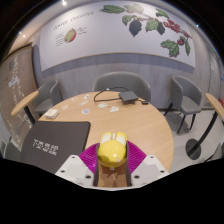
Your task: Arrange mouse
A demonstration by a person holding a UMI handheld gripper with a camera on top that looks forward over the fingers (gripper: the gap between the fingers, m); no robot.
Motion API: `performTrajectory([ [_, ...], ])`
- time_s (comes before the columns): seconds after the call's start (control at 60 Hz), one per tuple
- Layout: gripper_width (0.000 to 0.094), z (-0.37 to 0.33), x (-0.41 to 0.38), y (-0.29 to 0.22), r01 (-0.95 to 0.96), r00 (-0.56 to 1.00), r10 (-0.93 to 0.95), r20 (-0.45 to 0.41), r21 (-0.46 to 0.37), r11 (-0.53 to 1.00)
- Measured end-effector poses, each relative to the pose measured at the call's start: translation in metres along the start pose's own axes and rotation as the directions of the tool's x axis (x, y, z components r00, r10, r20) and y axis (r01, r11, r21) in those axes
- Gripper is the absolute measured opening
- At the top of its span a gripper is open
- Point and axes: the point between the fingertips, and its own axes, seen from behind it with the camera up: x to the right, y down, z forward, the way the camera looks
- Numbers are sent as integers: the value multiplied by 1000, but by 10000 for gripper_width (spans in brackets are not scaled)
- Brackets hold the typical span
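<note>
A yellow mouse [112, 149] sits between my two fingers, with the magenta pads [91, 156] pressing on both of its sides. My gripper [112, 158] is shut on it and holds it above the near edge of a round wooden table [140, 120]. A black mouse mat [55, 138] lies on the table to the left of the fingers. The underside of the mouse is hidden.
A dark flat object [129, 96] and a small white item [103, 99] lie at the table's far side. Grey chairs [186, 98] stand around the table. A white wall with plant pictures [150, 22] is behind.
</note>
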Motion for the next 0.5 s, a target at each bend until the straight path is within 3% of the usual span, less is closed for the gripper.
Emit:
performTrajectory([
  [0.1, 355, -31, -27, -35, 14, 1000, -15, 8, 99, 995],
  [0.25, 354, -72, -138, -79, 28, 992, -53, 111, 217, 976],
  [0.333, 353, -64, -190, -60, 55, 985, -83, 148, 185, 981],
  [0.5, 354, -7, -217, 7, 98, 984, -100, 148, 23, 995],
])
